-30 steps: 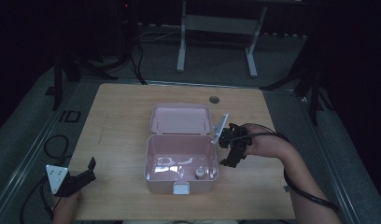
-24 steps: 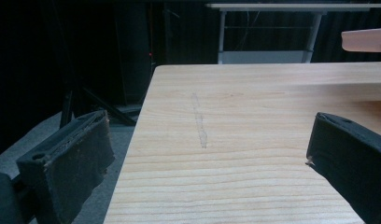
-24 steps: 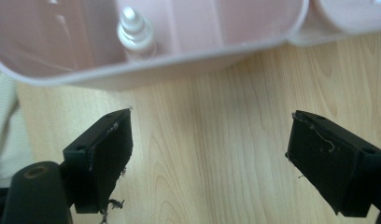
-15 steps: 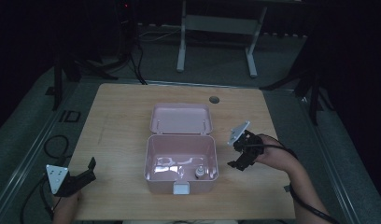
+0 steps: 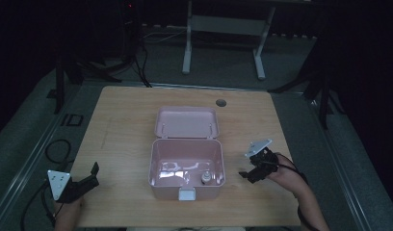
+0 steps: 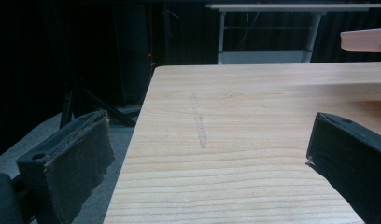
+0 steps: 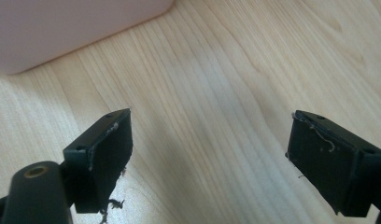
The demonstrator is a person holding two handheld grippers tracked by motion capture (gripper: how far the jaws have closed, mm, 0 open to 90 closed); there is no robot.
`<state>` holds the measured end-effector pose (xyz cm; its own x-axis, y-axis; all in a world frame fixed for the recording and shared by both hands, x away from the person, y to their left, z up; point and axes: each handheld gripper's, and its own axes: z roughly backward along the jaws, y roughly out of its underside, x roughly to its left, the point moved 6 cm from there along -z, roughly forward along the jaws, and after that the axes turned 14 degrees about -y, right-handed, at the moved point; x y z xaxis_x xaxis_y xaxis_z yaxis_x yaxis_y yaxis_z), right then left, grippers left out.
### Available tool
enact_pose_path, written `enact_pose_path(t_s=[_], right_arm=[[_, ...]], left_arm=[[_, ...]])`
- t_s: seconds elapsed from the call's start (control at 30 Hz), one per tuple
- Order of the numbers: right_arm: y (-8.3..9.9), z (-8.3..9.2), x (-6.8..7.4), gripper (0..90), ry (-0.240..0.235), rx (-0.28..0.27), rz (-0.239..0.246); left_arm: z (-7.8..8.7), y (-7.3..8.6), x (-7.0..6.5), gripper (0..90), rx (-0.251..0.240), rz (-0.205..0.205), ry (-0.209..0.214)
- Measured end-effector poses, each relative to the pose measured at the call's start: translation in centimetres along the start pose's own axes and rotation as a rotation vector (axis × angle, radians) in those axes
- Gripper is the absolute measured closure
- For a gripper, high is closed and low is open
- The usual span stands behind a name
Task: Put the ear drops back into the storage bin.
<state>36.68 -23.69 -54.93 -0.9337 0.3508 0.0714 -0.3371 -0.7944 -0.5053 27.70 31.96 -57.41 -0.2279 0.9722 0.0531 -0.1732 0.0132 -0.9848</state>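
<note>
An open pink box (image 5: 187,166) stands in the middle of the wooden table (image 5: 127,125), its lid (image 5: 186,121) lying back behind it. A small pale round object (image 5: 203,178) rests on the box floor near the front right corner. My right gripper (image 5: 245,166) is low over the table just right of the box, jaws open and empty; in the right gripper view (image 7: 209,135) the jaws frame bare wood, with the box corner (image 7: 62,28) at top left. My left gripper (image 5: 92,176) stands open at the table's front left corner (image 6: 207,140), nothing between its jaws.
A round hole (image 5: 221,102) sits in the tabletop behind the box. The table's left edge (image 6: 132,140) drops off to a dark floor with a cable (image 5: 55,149). A metal desk frame (image 5: 223,38) stands beyond the table.
My right gripper has drawn back from the box's right rim, moving right and toward the front edge. The left gripper and the box have stayed put.
</note>
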Motion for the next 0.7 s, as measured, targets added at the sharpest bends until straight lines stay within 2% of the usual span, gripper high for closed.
enact_pose_path(t_s=[0.07,0.17,0.43,0.7], right_arm=[[0.3,-0.1,-0.1,13.7,0.014,-0.013,-0.015],[1.6,-0.3,-0.4,13.6,0.079,-0.084,-0.058],[3.9,-0.8,-0.8,13.4,0.179,-0.228,-0.139],[5.6,-0.3,-1.0,13.0,0.322,-0.347,-0.216]], left_arm=[[0.0,0.0,0.0,0.5,0.000,0.001,0.000],[0.0,0.0,0.0,0.5,0.000,0.000,0.000],[0.0,0.0,0.0,0.5,0.000,0.000,-0.001],[0.0,0.0,0.0,0.5,0.000,0.001,-0.003]])
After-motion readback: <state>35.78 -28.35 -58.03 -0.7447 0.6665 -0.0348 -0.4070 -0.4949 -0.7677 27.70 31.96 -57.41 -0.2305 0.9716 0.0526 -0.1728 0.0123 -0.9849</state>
